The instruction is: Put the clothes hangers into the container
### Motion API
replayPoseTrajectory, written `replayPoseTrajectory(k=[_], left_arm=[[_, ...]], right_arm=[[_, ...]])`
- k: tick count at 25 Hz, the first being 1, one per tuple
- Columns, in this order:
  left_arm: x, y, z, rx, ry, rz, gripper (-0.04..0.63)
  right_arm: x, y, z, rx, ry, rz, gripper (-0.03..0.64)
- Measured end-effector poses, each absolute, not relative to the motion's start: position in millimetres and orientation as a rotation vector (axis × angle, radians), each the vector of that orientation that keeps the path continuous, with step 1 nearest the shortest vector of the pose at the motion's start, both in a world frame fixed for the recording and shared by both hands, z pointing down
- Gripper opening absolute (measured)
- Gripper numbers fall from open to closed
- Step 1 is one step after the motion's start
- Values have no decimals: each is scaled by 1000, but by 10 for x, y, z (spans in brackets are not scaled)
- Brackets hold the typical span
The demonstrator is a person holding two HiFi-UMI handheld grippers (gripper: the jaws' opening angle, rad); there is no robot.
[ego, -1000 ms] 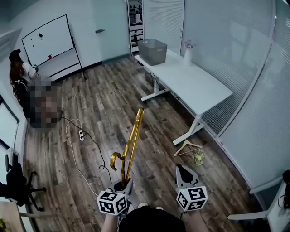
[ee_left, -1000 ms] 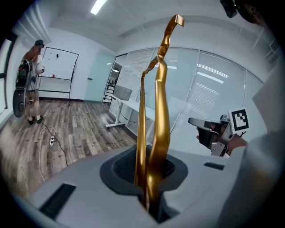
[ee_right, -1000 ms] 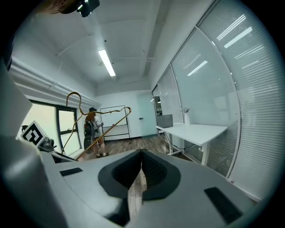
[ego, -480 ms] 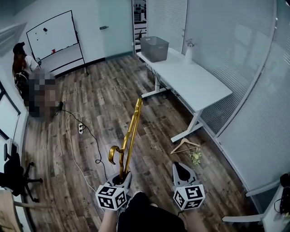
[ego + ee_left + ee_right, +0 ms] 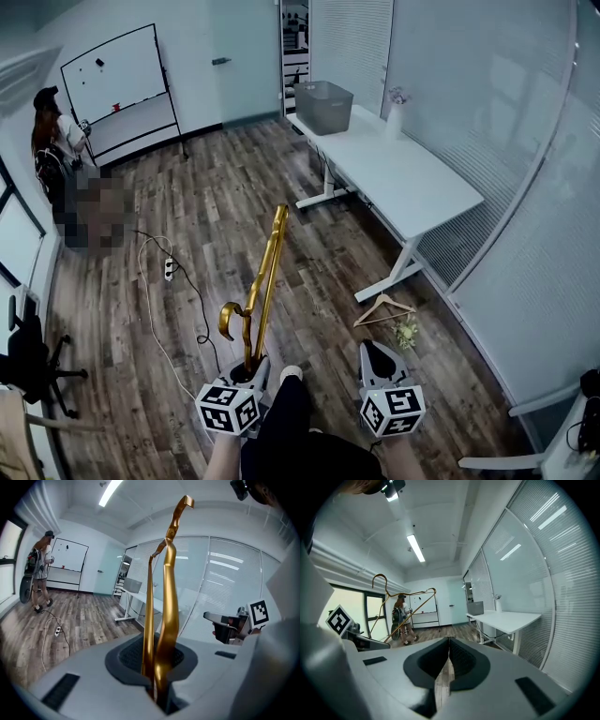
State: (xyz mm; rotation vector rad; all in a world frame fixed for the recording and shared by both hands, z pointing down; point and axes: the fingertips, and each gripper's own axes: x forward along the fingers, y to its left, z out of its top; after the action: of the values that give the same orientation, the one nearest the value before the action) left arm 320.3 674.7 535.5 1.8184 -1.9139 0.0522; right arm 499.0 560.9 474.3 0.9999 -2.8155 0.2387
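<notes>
gold hanger [image 5: 265, 272] | clamped in left gripper [image 5: 251, 373], rising from its jaws | right gripper [image 5: 377, 354] closed, empty

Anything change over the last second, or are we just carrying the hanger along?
A shoe now shows between the grippers, which suggests the wearer is mid-step. Nothing was taken or let go. The left gripper still clamps the gold hanger, and the right gripper stays shut and empty. The wooden hanger on the floor, the table and the basket have not moved.
</notes>
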Motion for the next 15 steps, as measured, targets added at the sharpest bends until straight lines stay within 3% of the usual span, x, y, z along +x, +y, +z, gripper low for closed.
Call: replayPoseTrajectory(k=[15], left_arm=[[2503,5739,5315,1830,-1957,56,51]], right_arm=[[4187,4667,4727,962,-2836,271,26]])
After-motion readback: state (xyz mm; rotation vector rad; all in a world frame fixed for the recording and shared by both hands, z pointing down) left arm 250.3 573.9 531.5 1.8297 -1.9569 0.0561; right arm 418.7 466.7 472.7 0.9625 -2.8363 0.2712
